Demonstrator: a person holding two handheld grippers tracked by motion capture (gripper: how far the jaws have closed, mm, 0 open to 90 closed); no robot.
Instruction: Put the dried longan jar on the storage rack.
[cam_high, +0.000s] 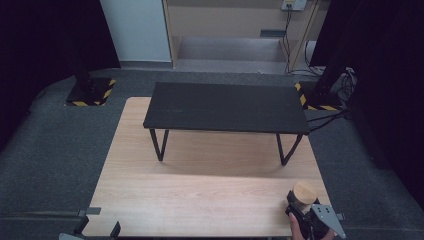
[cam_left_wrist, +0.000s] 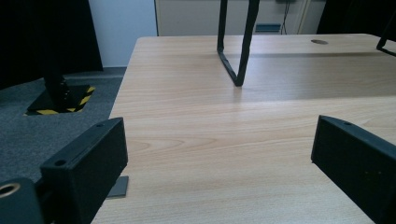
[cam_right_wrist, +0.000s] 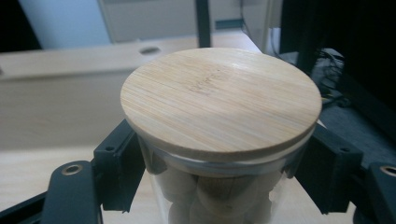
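Right gripper pinches the clear glass jar with round bamboo lid at the light wooden bench's near corner, seemingly the pick-up step; next it needs a steady, upright carry.

Right gripper clamped shut, left gripper spread wide.

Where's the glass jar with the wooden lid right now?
In the high view the jar sits at the table's near right corner, clamped in the right hand-held gripper.
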